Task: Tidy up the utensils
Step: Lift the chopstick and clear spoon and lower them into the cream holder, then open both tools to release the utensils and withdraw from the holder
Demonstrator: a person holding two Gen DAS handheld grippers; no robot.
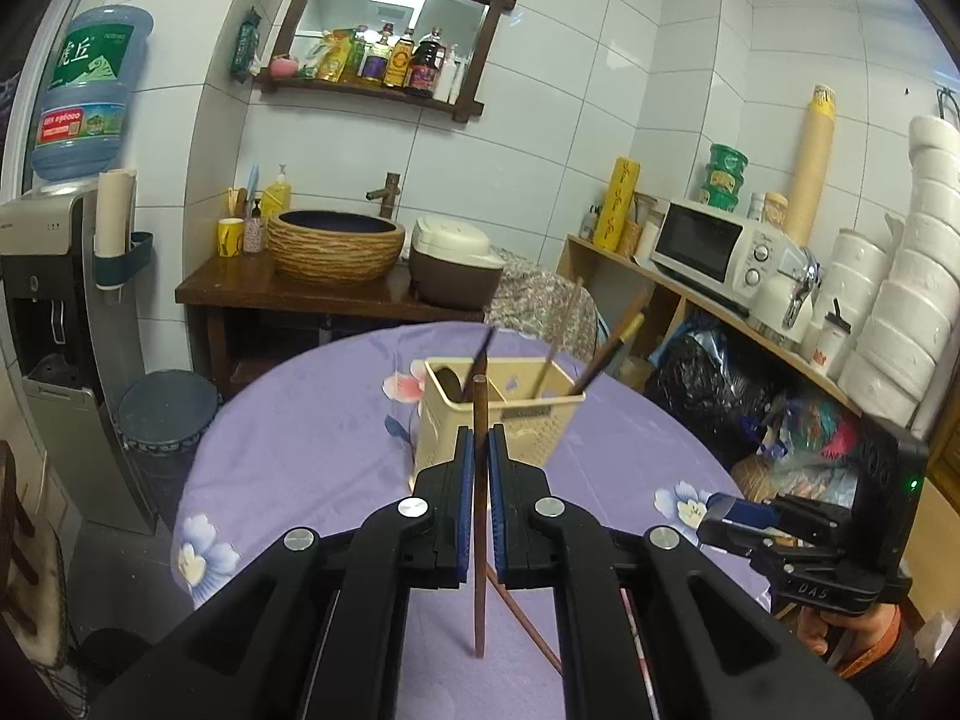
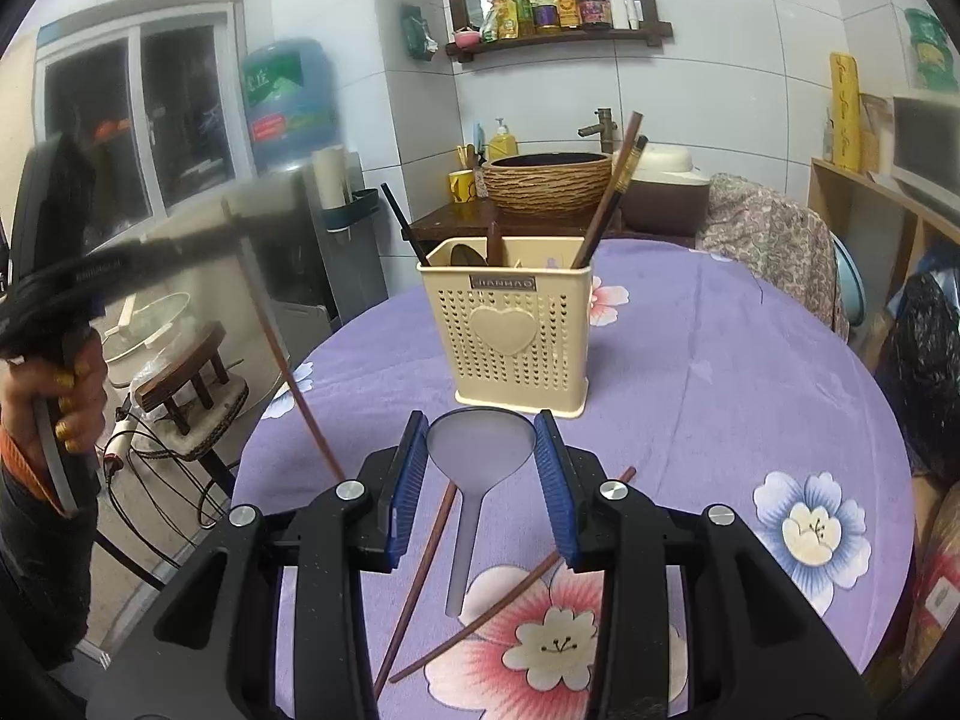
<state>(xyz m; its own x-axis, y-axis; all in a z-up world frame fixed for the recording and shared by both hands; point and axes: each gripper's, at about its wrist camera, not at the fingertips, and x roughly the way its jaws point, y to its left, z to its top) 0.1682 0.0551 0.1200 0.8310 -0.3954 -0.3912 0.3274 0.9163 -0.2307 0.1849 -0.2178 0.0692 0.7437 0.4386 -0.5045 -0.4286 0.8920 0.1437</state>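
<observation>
Jaws first: the left gripper (image 1: 480,450) is clamped tight on one brown chopstick (image 1: 479,516), which stands upright between the blue pads, its top poking above the fingertips and its lower end hanging clear over the cloth. The right gripper (image 2: 482,450) stands partly open around the bowl of a translucent grey spoon (image 2: 477,450); both pads sit right at the bowl's edges, but whether they press on it I cannot tell. The spoon's handle runs back toward 6 o'clock.

The round table (image 2: 750,360), under a purple flowered cloth, fills the lower half of both views. In the right wrist view its rim curves away at 9 o'clock, toward a low stool (image 2: 192,384) and cables on the floor, and at 3 o'clock, toward a black bag. Between the holder and each rim the cloth lies bare, with wide open room at 2 to 4 o'clock.

A cream perforated holder (image 2: 516,336) stands upright at 12 o'clock from the right gripper, just beyond the spoon bowl, with a heart on its front wall. It has compartments: the left one holds a dark spoon and a black stick, the middle a brown handle, the right several dark chopsticks leaning toward 1 o'clock.

Two loose chopsticks (image 2: 420,576) lie on the cloth under the right gripper, one on each side of the spoon handle, slanting toward 7 o'clock.
</observation>
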